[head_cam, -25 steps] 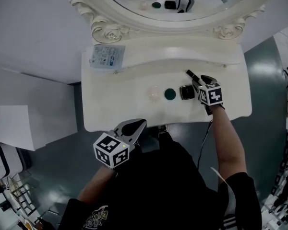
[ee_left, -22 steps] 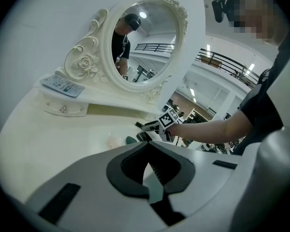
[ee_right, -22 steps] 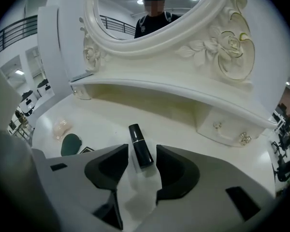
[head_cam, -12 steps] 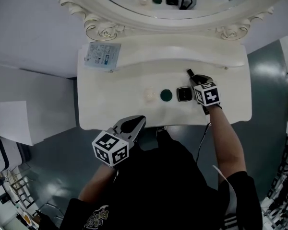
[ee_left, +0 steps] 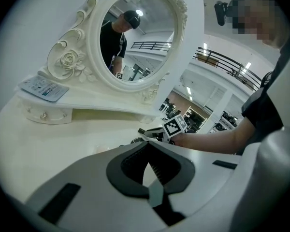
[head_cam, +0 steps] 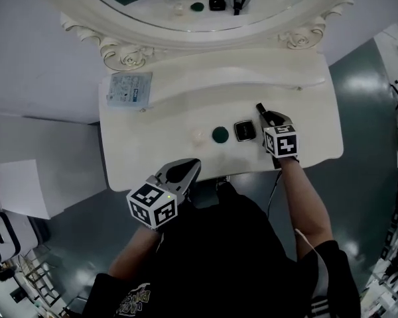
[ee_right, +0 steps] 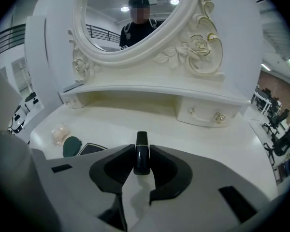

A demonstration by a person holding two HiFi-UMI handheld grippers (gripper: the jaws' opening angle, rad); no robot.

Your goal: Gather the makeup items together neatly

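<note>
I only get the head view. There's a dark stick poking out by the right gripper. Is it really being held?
Observer: Yes. In the right gripper view, the right gripper is shut on a black lipstick with a thin gold band.
Operator: And the other one?
Observer: The left gripper view shows the left gripper with its jaws together and nothing between them.
Operator: Anything hidden from above?
Observer: A little drawer with two knobs, tucked below the mirror.
</note>
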